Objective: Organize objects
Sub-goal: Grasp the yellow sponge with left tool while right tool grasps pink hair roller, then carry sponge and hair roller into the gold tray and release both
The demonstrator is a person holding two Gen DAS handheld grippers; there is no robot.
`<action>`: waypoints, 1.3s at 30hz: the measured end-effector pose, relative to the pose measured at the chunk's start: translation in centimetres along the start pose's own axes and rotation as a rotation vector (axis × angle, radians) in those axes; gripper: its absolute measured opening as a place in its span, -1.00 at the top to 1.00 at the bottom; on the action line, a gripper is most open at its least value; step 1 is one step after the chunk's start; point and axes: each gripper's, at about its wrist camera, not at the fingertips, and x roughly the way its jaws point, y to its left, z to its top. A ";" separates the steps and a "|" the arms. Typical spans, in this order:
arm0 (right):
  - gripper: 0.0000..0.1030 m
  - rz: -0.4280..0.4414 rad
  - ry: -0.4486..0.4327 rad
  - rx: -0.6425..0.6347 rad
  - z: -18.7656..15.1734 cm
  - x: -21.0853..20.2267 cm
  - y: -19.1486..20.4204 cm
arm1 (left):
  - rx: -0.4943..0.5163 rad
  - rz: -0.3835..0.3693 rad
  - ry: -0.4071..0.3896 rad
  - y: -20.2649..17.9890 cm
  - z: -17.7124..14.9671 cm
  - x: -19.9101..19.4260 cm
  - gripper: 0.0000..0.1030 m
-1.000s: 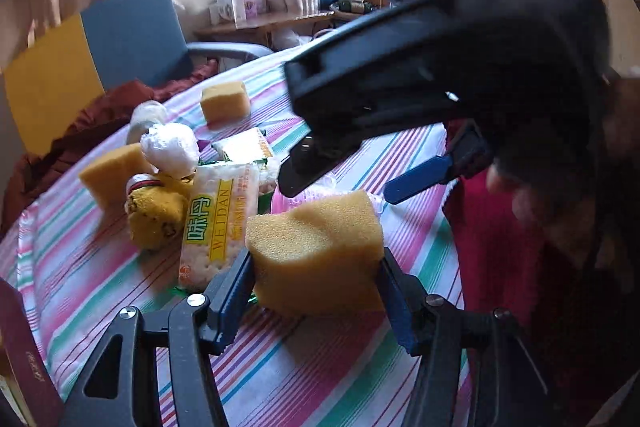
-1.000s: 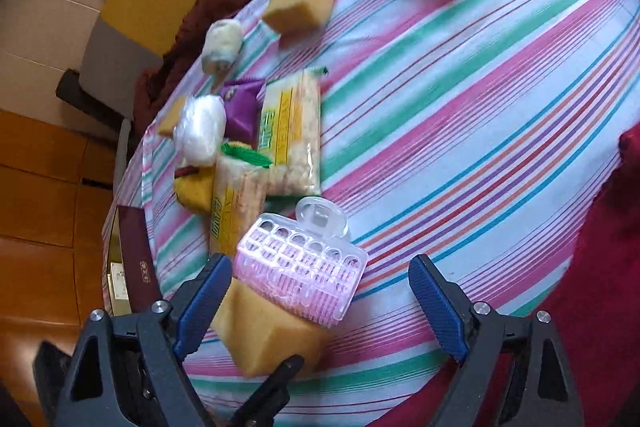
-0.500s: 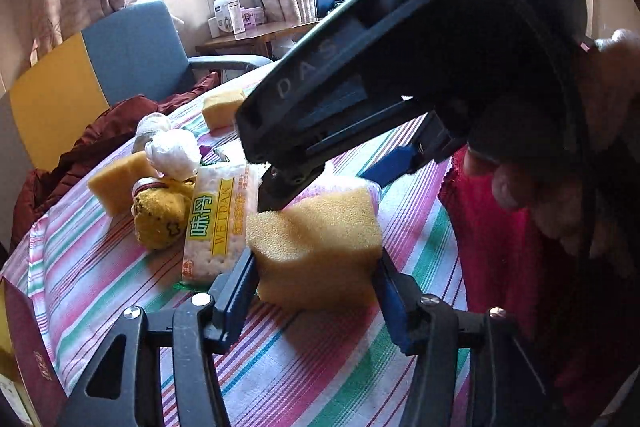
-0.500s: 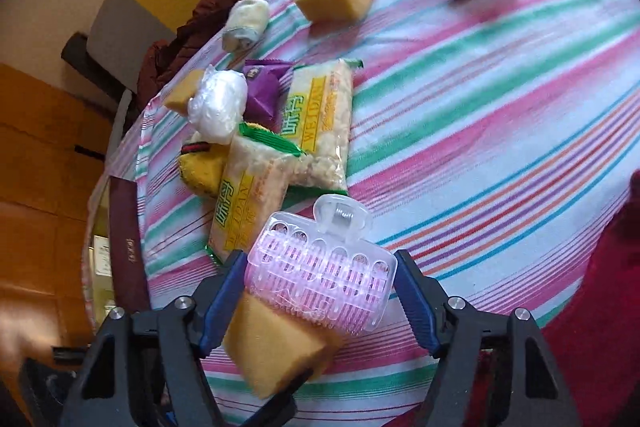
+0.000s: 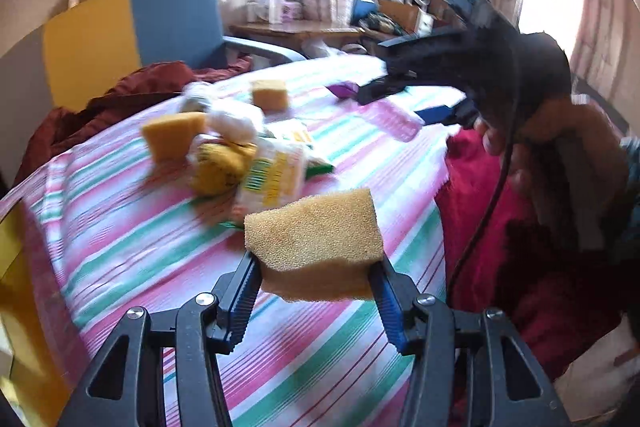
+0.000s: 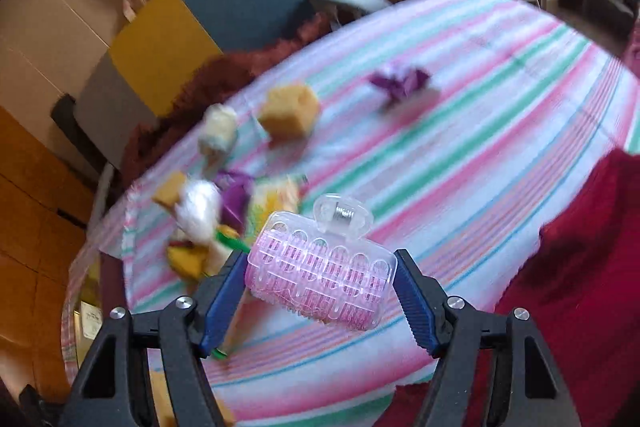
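Left gripper (image 5: 314, 279) clamping one yellow sponge (image 5: 316, 243) above near table edge, right gripper (image 6: 320, 291) clamping one pink hair roller (image 6: 320, 283) aloft, two more sponges (image 5: 172, 135) far on striped tablecloth (image 5: 132, 239), one purple wrapper (image 6: 400, 83) far right.

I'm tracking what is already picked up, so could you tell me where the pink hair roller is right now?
The pink hair roller is clamped between the right tongs, low in the right wrist view, lifted above the striped tablecloth.
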 end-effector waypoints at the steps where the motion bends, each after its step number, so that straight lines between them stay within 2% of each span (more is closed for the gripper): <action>1: -0.41 0.012 -0.006 -0.008 0.0 -0.1 0.6 | -0.024 0.013 -0.014 0.8 -0.1 -1.2 -0.05; 6: -0.41 0.074 -0.006 -0.113 -1.0 -0.8 3.7 | -0.127 0.092 -0.057 4.8 -0.5 -4.9 -0.06; 12: -0.42 0.170 0.029 -0.205 -2.9 -0.9 9.3 | -0.306 0.224 -0.122 10.9 -3.0 -10.5 -0.07; 19: -0.42 0.301 0.101 -0.388 -6.9 -0.6 18.5 | -0.532 0.390 -0.173 17.8 -8.1 -16.5 -0.07; 25: -0.42 0.378 0.184 -0.541 -11.5 0.4 24.9 | -0.706 0.476 -0.199 22.1 -12.8 -20.1 -0.08; 29: -0.42 0.388 0.217 -0.626 -13.9 1.2 27.6 | -0.754 0.511 -0.206 24.2 -14.0 -21.1 -0.08; 39: -0.43 0.383 0.273 -0.757 -18.0 2.9 31.1 | -0.716 0.589 -0.174 27.5 -12.7 -20.5 -0.16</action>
